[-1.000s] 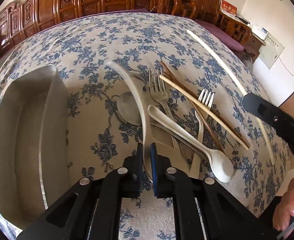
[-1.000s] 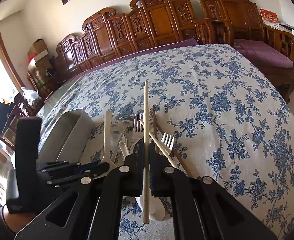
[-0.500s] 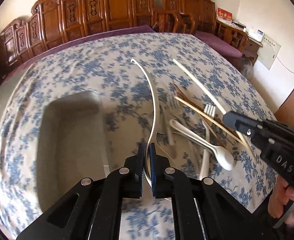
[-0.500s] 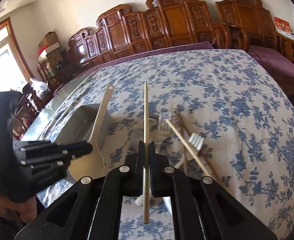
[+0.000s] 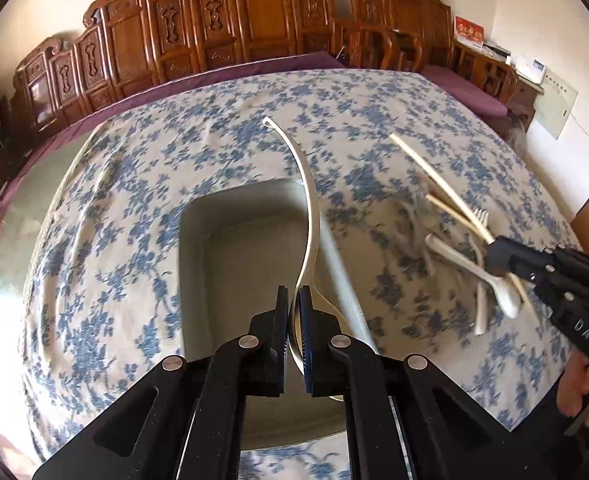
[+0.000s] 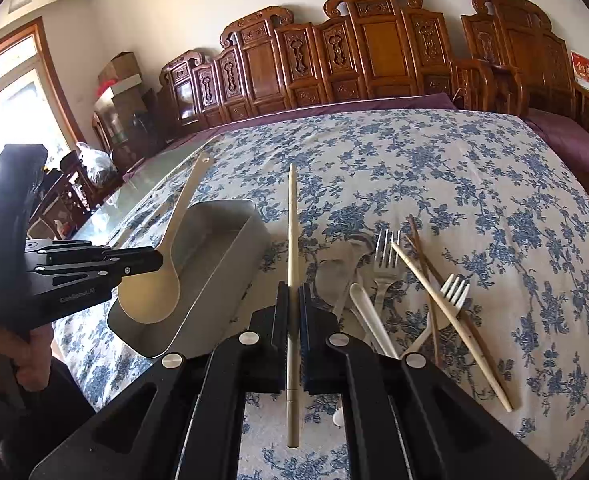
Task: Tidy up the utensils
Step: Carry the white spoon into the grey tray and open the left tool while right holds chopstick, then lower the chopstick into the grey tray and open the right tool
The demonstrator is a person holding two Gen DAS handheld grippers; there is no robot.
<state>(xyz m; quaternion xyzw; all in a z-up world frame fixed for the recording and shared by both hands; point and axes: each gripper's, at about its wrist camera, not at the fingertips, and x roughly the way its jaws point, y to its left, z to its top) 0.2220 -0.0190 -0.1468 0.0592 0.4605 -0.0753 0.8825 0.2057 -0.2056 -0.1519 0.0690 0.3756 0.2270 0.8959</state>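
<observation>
1. The left gripper (image 5: 293, 312) is clenched on the bowl of a cream ladle-style spoon (image 5: 308, 216). The bowl is pinched edge-on between the two fingers, and the long handle runs forward and up beyond the fingertips.
2. The held spoon is carried in the air over a grey rectangular tray (image 5: 230, 248). In the right wrist view the spoon bowl (image 6: 150, 292) is seen above the near end of the tray (image 6: 218, 240).
3. The right gripper (image 6: 293, 300) is clenched on a single pale chopstick (image 6: 292, 240). The stick is gripped near its thick end; its thin end projects straight ahead of the fingertips, and its butt extends back between the finger bases.
4. The tray stands on the counter (image 6: 454, 168), which is covered by a blue floral cloth, to the left of the right gripper's fingers.
5. A loose pile is located to the right of those fingers: a metal fork (image 6: 386, 256), a white plastic fork (image 6: 452, 292), a white plastic spoon (image 6: 368, 312), a second pale chopstick (image 6: 450, 320) and a brown chopstick (image 6: 422, 252). The items overlap one another.
6. Each gripper is held in a person's hand.
</observation>
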